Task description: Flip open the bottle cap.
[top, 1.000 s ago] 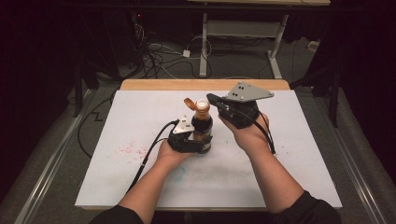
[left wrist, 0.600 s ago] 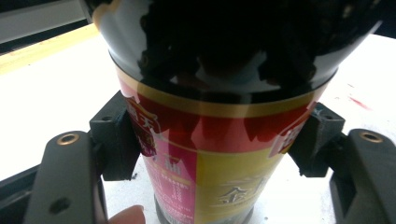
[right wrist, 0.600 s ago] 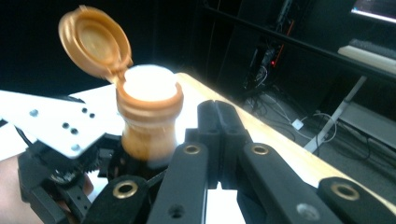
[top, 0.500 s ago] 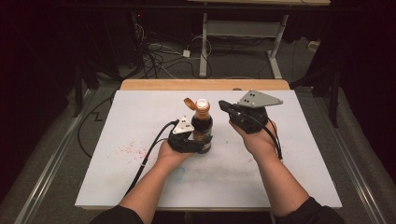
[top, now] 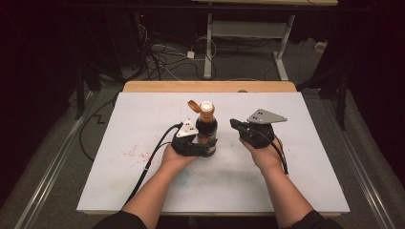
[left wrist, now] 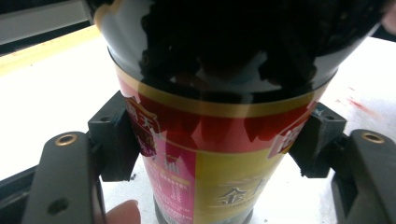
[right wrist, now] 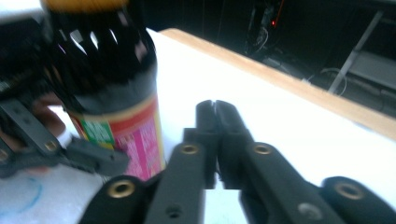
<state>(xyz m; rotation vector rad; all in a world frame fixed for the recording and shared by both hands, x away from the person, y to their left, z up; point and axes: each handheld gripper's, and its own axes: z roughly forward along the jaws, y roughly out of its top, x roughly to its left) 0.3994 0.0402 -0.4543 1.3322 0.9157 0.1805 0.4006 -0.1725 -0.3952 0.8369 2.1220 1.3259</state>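
Now your left tongs [top: 203,145] clamp the sauce bottle [top: 206,128] upright at the centre of the frame on the white surface [top: 296,162], its flip cap [top: 193,105] hanging open. Your right tongs [top: 237,125], pads together and empty, have dropped from the cap to right of the bottle, so the opening looks done.

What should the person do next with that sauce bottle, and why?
Probably keep the left claw clamped on the bottle and lay the right claw down. The flip cap already hangs open beside the spout, and the right claw is shut on nothing, off to the bottle's side.
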